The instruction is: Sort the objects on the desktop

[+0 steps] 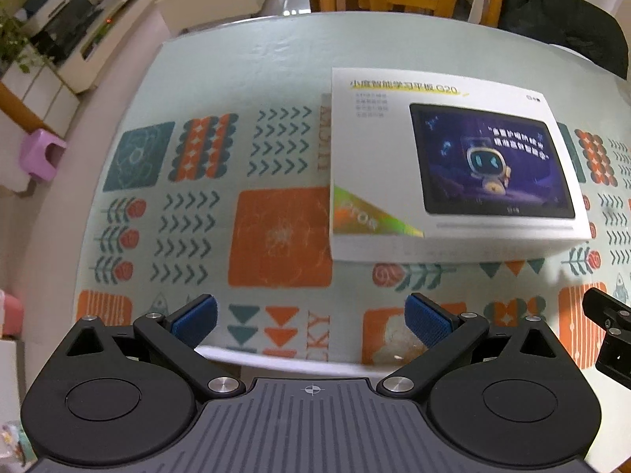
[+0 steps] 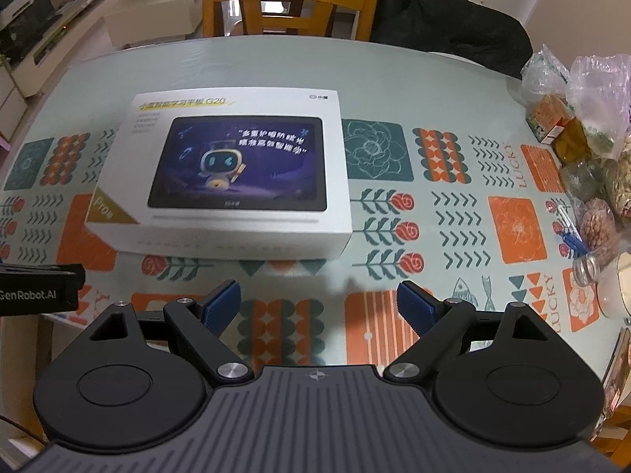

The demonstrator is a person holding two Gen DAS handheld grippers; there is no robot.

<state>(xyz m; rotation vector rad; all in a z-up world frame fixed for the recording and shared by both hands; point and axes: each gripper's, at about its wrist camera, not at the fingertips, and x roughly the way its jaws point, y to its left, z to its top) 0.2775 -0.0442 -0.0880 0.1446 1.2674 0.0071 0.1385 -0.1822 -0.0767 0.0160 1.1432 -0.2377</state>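
Note:
A white tablet box [image 1: 445, 165] with a robot picture on its lid lies flat on the patterned tablecloth [image 1: 236, 79]; it also shows in the right wrist view [image 2: 236, 173]. My left gripper [image 1: 311, 319] is open and empty, near the table's front edge, short of the box and a little left of it. My right gripper [image 2: 319, 307] is open and empty, in front of the box's right corner. Part of the right gripper shows at the left view's right edge [image 1: 609, 335]; part of the left gripper shows at the right view's left edge [image 2: 35, 287].
Bags and jars of food [image 2: 591, 165] crowd the table's right edge. A wooden chair [image 2: 288, 0] stands behind the table, with a dark jacket [image 2: 453, 23] beside it. A purple stool [image 1: 41, 153] and a white cabinet [image 1: 79, 51] stand left of the table.

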